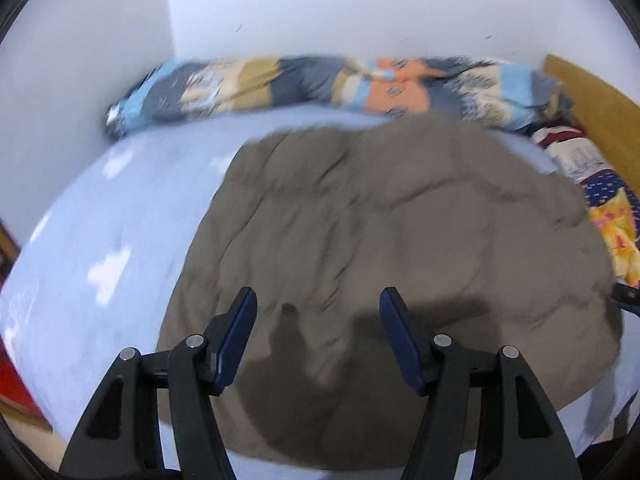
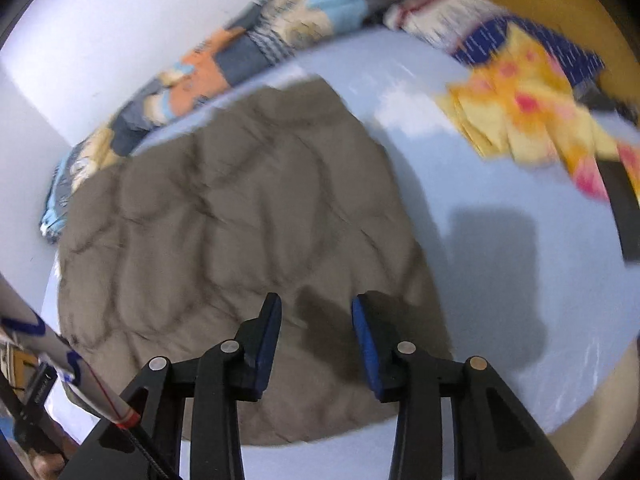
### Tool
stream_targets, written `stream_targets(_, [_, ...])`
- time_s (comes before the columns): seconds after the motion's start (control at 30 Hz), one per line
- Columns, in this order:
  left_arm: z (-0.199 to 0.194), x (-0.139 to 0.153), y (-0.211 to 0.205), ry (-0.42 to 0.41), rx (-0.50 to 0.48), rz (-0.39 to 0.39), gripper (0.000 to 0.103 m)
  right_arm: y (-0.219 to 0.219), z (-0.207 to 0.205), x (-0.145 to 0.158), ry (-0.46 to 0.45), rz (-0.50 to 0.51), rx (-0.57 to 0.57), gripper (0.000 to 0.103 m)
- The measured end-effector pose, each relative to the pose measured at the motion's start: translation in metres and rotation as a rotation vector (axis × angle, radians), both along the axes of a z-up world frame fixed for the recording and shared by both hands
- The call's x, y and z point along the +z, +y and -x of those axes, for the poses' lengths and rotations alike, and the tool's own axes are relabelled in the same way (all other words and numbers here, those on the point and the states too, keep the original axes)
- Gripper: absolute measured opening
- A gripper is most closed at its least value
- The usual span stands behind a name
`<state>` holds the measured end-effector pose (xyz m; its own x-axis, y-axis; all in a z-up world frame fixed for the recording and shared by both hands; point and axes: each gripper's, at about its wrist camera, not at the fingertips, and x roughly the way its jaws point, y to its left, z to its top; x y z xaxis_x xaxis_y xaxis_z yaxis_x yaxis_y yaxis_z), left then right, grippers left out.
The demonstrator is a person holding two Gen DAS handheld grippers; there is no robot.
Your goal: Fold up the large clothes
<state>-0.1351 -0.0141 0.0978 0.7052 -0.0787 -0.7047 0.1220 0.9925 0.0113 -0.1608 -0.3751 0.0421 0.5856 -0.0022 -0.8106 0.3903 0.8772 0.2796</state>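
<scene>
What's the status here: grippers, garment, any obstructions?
Left gripper open, empty. Right gripper open, empty. Grey quilted garment spread on bed, ungrasped. Nothing lying on it.

Blur and cut-offs on the bed

Both views smear: the grey quilted garment (image 1: 380, 220) lacks sharp seams, the patterned bedding (image 2: 520, 92) is unreadable, and a dark object (image 2: 624, 216) runs off the right edge.

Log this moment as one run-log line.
stage: pre-grasp | left gripper: open, empty | right gripper: open, empty | grey-brown quilted garment: spread on light-blue bedsheet | views: motion-blurred
</scene>
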Motion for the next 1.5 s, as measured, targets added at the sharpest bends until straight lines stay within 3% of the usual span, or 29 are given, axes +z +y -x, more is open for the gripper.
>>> stream_targets(0.2, [-0.055, 0.025, -0.057, -0.008, -0.092, 0.01, 0.064, 0.052, -0.063, 0.018, -0.037, 0.059, 0.181, 0.041])
stream_targets(0.27, [-0.078, 0.025, -0.075, 0.005, -0.105, -0.016, 0.064, 0.062, -0.084, 0.02, -0.043, 0.094, 0.19, 0.041])
stream_targets(0.4, [-0.134, 0.007, -0.103, 0.094, -0.108, -0.101, 0.064, 0.069, -0.135, 0.01, -0.009, 0.185, 0.21, 0.041])
stream_targets(0.57, [-0.176, -0.026, -0.114, 0.208, -0.075, -0.137, 0.07, 0.055, -0.163, -0.014, 0.071, 0.12, 0.199, 0.045])
stream_targets(0.67, [-0.187, -0.032, -0.113, 0.253, -0.06, -0.12, 0.072, 0.053, -0.17, -0.015, 0.082, 0.123, 0.2, 0.045])
stream_targets(0.83, [-0.15, -0.006, -0.099, 0.168, -0.076, -0.053, 0.07, 0.073, -0.138, 0.019, 0.003, 0.213, 0.241, 0.045])
stream_targets(0.9, [-0.128, 0.001, -0.093, 0.154, -0.104, -0.008, 0.07, 0.083, -0.122, 0.026, -0.013, 0.198, 0.27, 0.045])
stream_targets(1.03, [-0.093, -0.01, -0.096, 0.134, -0.135, -0.046, 0.07, 0.109, -0.092, 0.016, 0.021, 0.21, 0.31, 0.045])
stream_targets(1.2, [-0.103, -0.036, -0.103, 0.195, -0.109, -0.06, 0.071, 0.117, -0.102, -0.012, 0.066, 0.265, 0.316, 0.048])
stream_targets(1.3, [-0.086, -0.023, -0.094, 0.181, -0.11, -0.03, 0.07, 0.115, -0.096, -0.009, 0.055, 0.261, 0.318, 0.048])
stream_targets(1.5, [-0.017, 0.0, -0.045, 0.096, -0.086, -0.044, 0.07, 0.083, -0.026, 0.018, -0.001, 0.213, 0.226, 0.048])
